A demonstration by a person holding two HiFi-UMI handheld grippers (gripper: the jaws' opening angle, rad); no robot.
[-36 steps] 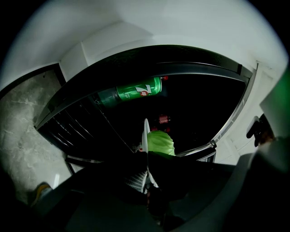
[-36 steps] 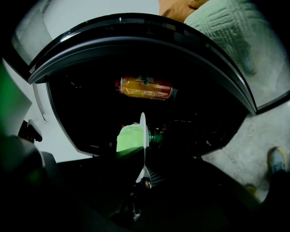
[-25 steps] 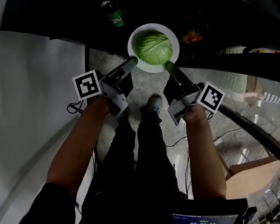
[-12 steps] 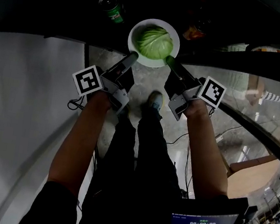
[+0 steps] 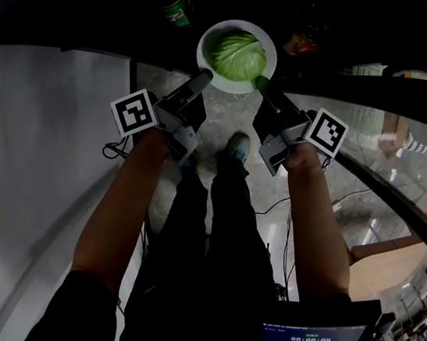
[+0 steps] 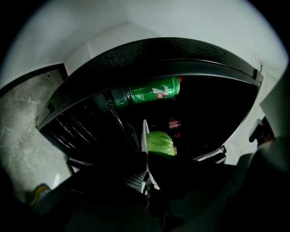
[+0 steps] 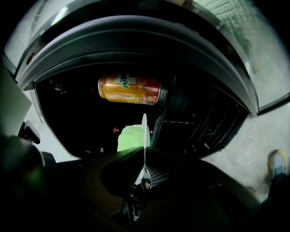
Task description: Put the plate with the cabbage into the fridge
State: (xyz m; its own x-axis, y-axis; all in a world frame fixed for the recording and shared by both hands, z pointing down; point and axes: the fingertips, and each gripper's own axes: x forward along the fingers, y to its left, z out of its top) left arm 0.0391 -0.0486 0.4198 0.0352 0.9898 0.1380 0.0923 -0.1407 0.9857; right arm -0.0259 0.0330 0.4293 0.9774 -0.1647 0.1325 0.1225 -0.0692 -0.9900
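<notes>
A white plate [image 5: 208,66] carries a green cabbage [image 5: 240,54] and hangs just inside the dark fridge opening. My left gripper [image 5: 204,77] is shut on the plate's near-left rim, and my right gripper [image 5: 260,83] is shut on its near-right rim. The left gripper view has the plate [image 6: 144,133] edge-on between the jaws of the left gripper [image 6: 146,156], the cabbage [image 6: 160,142] beyond. The right gripper view has the plate [image 7: 144,129] edge-on in the right gripper [image 7: 143,158], with the cabbage [image 7: 130,138] to its left.
A green can [image 5: 173,4] stands in the fridge left of the plate, also the green can [image 6: 152,90]. An orange can [image 7: 130,89] sits on the right side. Wire shelf racks [image 7: 206,122] line the interior. The glass fridge door [image 5: 382,150] stands open at right. My shoe [image 5: 237,149] is below.
Both grippers have carried the plate and cabbage a little farther forward into the fridge opening. Both grips are unchanged.
</notes>
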